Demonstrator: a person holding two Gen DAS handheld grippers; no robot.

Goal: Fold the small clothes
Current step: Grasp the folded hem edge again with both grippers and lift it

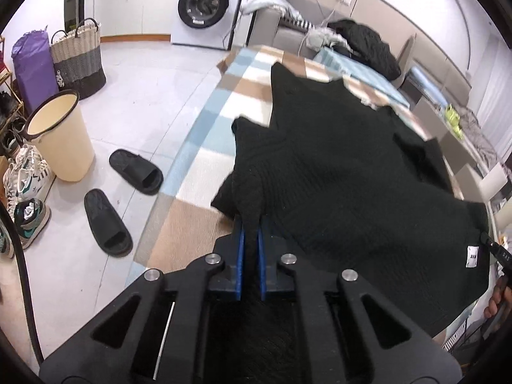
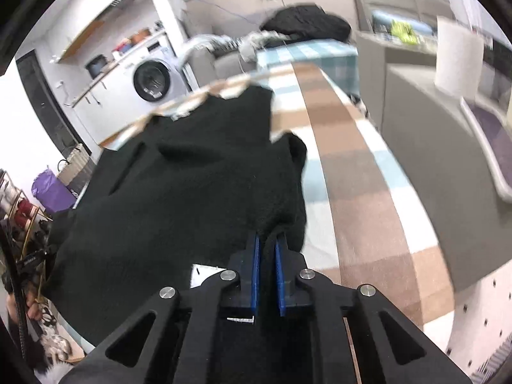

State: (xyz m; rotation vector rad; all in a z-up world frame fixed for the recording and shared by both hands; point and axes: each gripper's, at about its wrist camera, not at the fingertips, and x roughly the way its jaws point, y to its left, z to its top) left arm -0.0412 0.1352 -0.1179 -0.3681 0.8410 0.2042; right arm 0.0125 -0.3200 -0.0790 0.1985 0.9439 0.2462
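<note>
A black knit garment (image 1: 345, 172) lies spread on a table covered with a checked cloth (image 1: 204, 147) in blue, tan and white. My left gripper (image 1: 251, 224) is shut on the garment's near left edge, fabric pinched between its blue pads (image 1: 240, 256). In the right wrist view, my right gripper (image 2: 267, 240) is shut on the near right edge of the same garment (image 2: 192, 176), which bunches above the fingers. A white label (image 1: 472, 256) shows at the garment's near right hem. The right gripper's tip (image 1: 497, 249) shows at the edge of the left wrist view.
On the floor left of the table stand a cream bin (image 1: 60, 137), two black slippers (image 1: 136, 171), sneakers (image 1: 28, 179), a woven basket (image 1: 78, 60) and a washing machine (image 1: 208, 6). A pile of dark clothes (image 1: 364, 44) lies beyond the table's far end. A grey seat (image 2: 425, 147) stands right of the table.
</note>
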